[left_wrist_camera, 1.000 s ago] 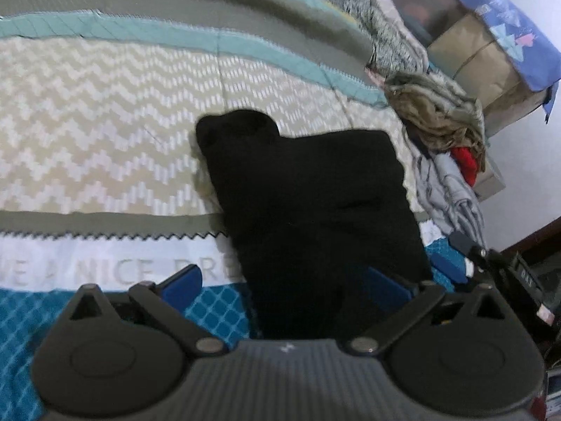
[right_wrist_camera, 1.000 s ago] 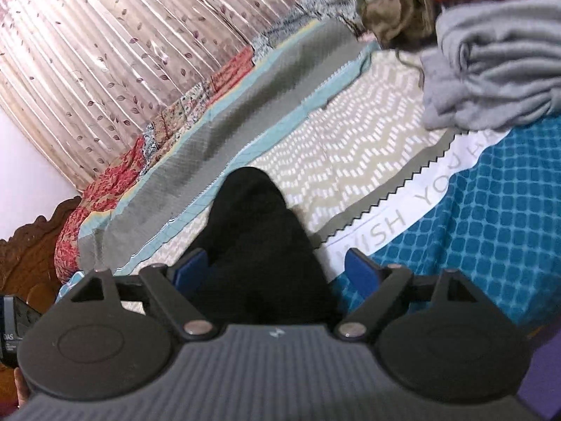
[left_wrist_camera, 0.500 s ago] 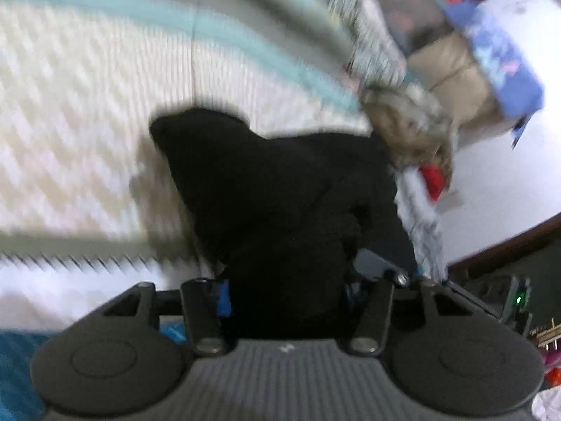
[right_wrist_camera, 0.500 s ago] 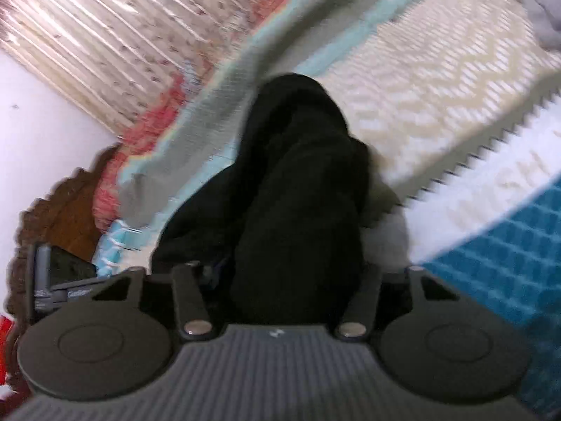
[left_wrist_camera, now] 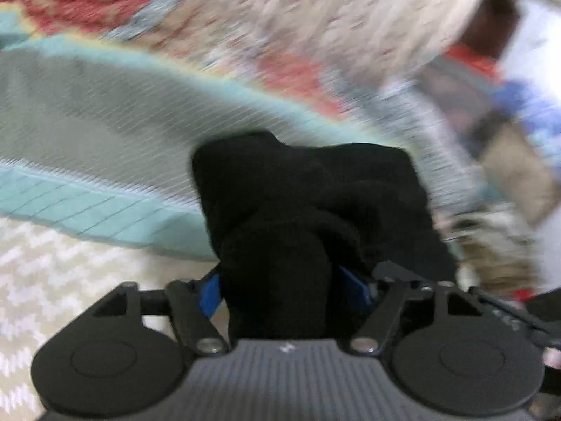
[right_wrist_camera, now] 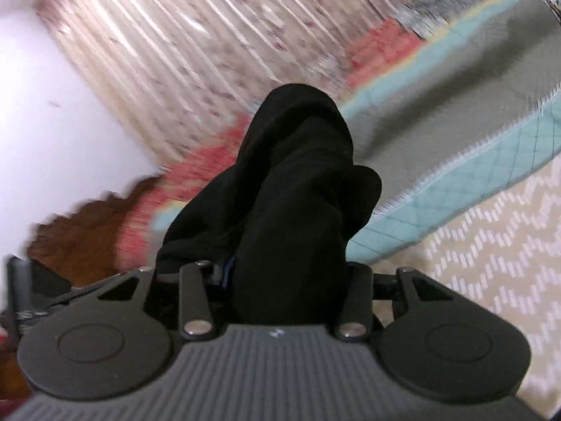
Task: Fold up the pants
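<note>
Gripping a thick fold of the black pants (left_wrist_camera: 308,203), the left gripper (left_wrist_camera: 280,291) had its blue pads against the bunched cloth while its jaws were opening. The right gripper (right_wrist_camera: 284,273) was clamped on another fold of the same pants (right_wrist_camera: 294,182), which stood bunched ahead of both tools above the bedspread (right_wrist_camera: 491,245), over its grey and teal bands. A patterned curtain (right_wrist_camera: 210,35) hung behind, heavily blurred

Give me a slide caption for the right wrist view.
Right gripper clamps bunched black pants above the patterned bedspread.
</note>
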Demonstrator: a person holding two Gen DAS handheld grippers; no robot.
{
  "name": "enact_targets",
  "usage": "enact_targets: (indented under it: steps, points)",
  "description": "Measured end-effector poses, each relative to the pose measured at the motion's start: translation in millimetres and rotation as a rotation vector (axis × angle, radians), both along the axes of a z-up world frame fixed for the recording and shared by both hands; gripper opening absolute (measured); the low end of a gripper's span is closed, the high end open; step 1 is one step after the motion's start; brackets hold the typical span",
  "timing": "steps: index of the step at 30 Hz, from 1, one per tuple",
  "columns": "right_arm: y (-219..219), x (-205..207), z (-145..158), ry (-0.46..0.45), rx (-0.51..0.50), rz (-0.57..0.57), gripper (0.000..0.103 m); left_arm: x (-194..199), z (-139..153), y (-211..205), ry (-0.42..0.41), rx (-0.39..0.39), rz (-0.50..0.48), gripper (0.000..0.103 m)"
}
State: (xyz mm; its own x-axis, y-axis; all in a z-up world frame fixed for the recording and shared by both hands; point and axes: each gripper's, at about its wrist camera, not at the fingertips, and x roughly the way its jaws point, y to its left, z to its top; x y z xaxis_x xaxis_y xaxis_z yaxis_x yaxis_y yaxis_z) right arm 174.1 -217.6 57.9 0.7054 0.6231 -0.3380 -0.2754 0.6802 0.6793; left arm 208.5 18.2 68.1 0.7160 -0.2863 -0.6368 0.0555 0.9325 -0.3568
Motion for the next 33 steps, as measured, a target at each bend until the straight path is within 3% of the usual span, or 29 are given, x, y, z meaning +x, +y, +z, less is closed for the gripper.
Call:
enact_targets:
  steps: [2,3,4,5,7,11,16,20,27,33]
  points:
    - [11.7,23.3,-37.3,0.11,-0.101,-0.01,0.06,21.7,-39.6,2.0,0.11,0.105,0.086,0.068]
    - [20.5,33.5,-56.3,0.18,-0.174,-0.013,0.064,25.7,-54.8,4.6,0.155,0.135,0.124,0.077]
    - [22.7,34.9,-68.3,0.193,-0.206,-0.032,0.077,24.0,-62.0,9.5,0.16,0.108,0.14,0.079]
    - [16.7,30.4,-69.1,0.171,-0.163,-0.045,0.078,17.7,-61.4,15.1,0.148,0.066,0.154,0.078]
    - [6.8,24.3,-56.6,0.184,-0.139,-0.045,0.079,6.2,-50.0,15.9,0.119,0.07,0.18,0.077]
    - [-18.5,-11.8,-20.1,0.087,-0.128,-0.107,0.079,-28.7,-17.1,18.6,0.05,0.078,0.209,0.077]
    - [-30.2,-65.4,8.3,0.043,-0.163,-0.129,0.079,-82.6,15.1,6.3,0.012,0.202,0.213,0.084]
    - [-14.3,-107.8,12.2,0.039,-0.236,-0.115,0.079,-141.0,33.9,-13.9,-0.009,0.311,0.202,0.093]
    - [7.8,-165.5,11.5,0.075,-0.314,-0.105,0.081,-214.0,48.0,-32.9,-0.014,0.341,0.183,0.103]
    - [2.7,-197.5,10.2,0.13,-0.28,-0.08,0.087,-252.6,51.3,-39.7,-0.007,0.359,0.165,0.103]
